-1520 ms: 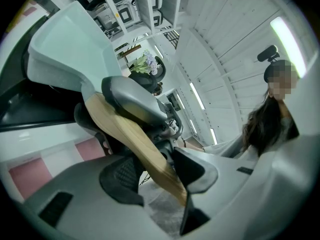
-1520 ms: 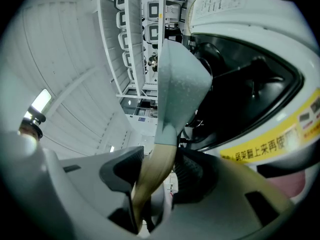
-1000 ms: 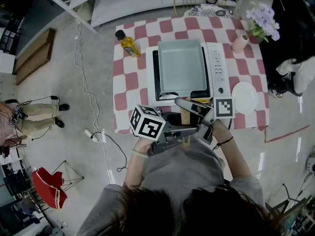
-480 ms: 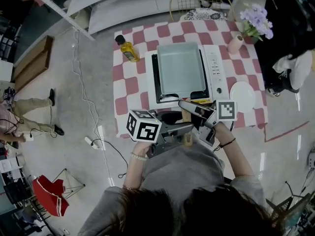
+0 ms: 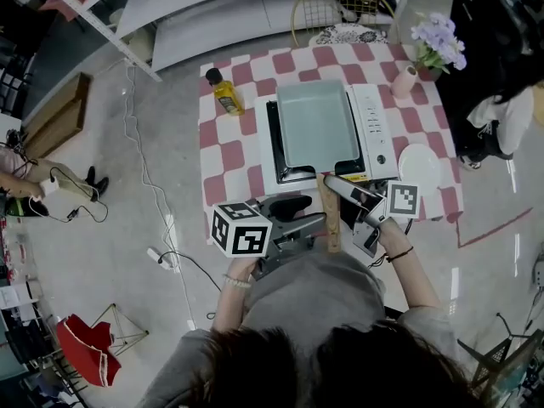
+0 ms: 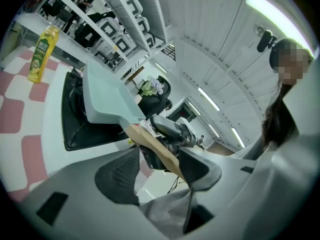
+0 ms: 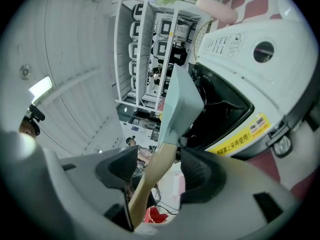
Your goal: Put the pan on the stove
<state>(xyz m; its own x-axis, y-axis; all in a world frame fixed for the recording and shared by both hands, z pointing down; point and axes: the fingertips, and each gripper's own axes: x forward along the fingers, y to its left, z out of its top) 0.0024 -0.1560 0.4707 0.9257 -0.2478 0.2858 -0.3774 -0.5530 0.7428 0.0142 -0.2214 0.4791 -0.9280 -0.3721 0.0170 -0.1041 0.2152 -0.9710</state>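
Two grippers flank one wooden handle [image 5: 330,221], and neither is clamped on it. The left gripper [image 6: 160,160] has its jaws spread wide, having just been opening. In its own view the handle runs up between the two dark ribbed pads and lies close against the right-hand pad, though whether it touches cannot be told. There is open space on its other side. The right gripper [image 7: 157,165] is likewise spread, its jaws also just opened, and the handle passes between its pads with a gap on each side. In the head view the left gripper comes in from the lower left and the right gripper from the right. Their tips are near each other at the handle, just off the near edge of the surface [image 5: 228,155].

The pan [image 5: 316,124], pale green and rectangular, sits on the white stove [image 5: 375,134], over the black burner recess and roughly level. Its handle sticks out past the stove's near edge toward the person. The stove stands in the middle of the red-and-white checked surface, with its control strip and knob along the right side.

A bottle of yellow oil [image 5: 226,94] stands upright near the surface's far left corner, apart from the stove. A white plate [image 5: 422,167] lies just beside the stove's right side. A pink vase [image 5: 405,81] with purple flowers [image 5: 435,42] stands at the far right corner.
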